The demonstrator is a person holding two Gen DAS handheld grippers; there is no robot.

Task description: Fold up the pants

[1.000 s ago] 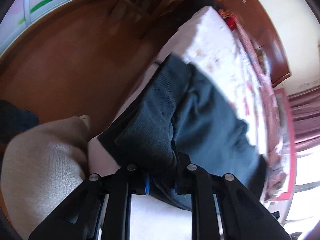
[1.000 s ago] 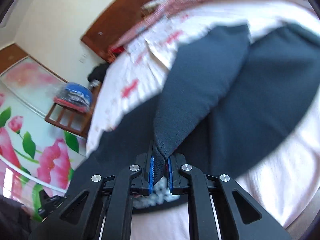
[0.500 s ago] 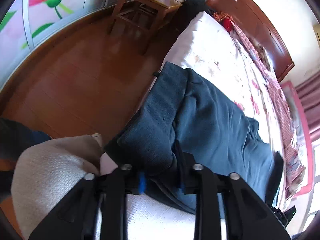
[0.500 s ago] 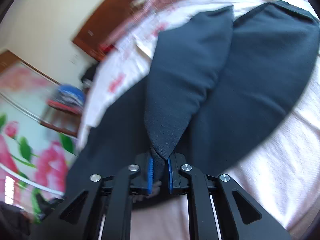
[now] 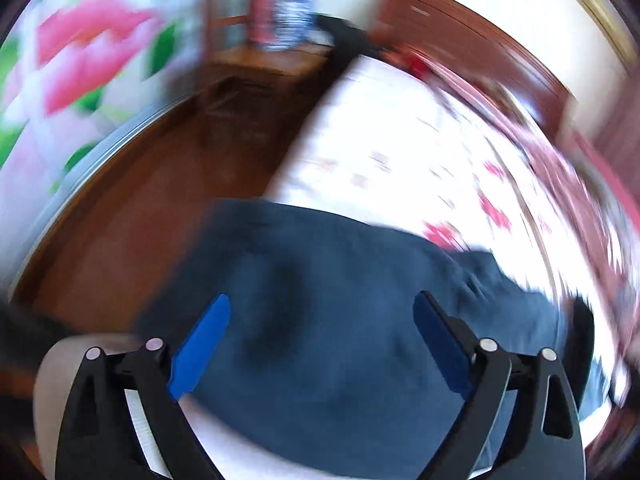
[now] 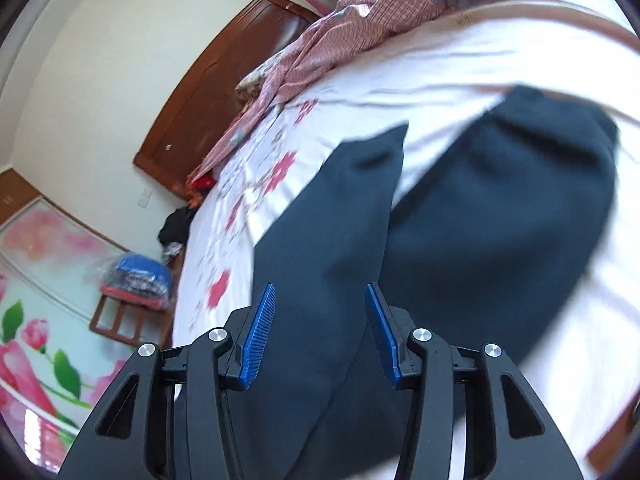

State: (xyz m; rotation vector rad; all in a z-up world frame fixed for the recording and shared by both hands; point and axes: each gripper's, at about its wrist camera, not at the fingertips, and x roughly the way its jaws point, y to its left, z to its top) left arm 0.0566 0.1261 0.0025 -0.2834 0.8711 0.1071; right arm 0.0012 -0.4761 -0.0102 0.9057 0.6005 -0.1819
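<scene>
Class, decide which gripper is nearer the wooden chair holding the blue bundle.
Left. The left gripper hangs over the pants at the bed's chair-side edge; the right gripper is farther from the chair.

Both wrist views look down from close above the bed (image 6: 460, 64), sharing the dark pants (image 5: 340, 320) (image 6: 500, 208) and the headboard (image 6: 224, 92) beyond.

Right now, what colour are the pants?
Dark navy blue pants, clearest in the right wrist view.
</scene>
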